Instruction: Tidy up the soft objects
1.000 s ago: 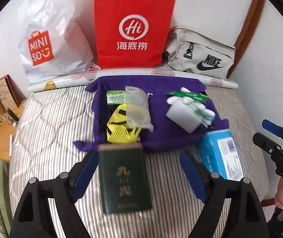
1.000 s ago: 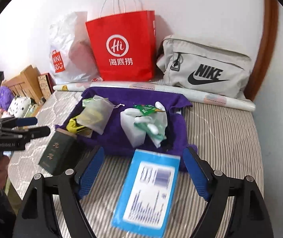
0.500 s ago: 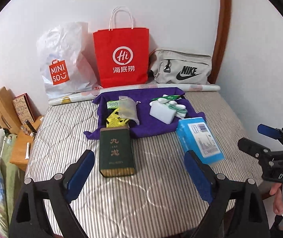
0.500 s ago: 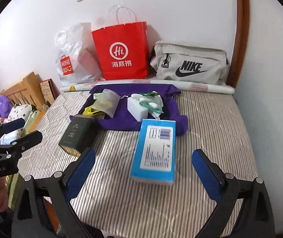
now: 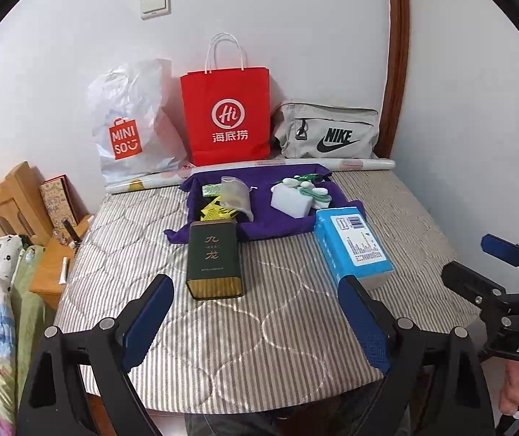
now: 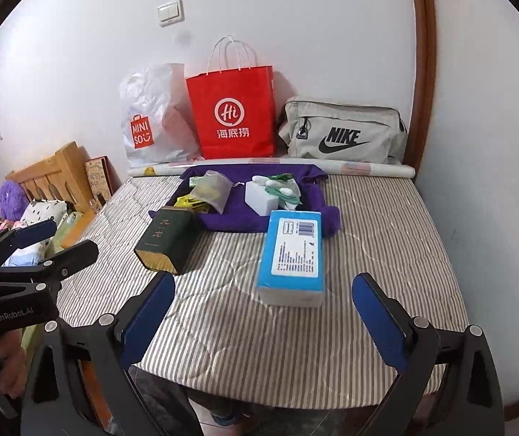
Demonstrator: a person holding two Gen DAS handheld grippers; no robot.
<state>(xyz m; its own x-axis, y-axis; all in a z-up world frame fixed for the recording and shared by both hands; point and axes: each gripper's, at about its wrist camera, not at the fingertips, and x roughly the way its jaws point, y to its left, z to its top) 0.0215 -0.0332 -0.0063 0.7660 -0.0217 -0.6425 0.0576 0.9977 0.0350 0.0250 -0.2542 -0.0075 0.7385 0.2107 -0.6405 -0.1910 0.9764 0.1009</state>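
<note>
Both grippers have pulled back from the bed [image 5: 296, 327], so nothing is being handled. Left gripper [image 5: 256, 321] and right gripper [image 6: 263, 321] hang released, empty. Ahead lie one green tin [image 5: 214, 258] and one blue pack [image 6: 292, 254]; beyond, one purple cloth [image 5: 281, 221] carries the small soft things; farthest, three bags.
</note>
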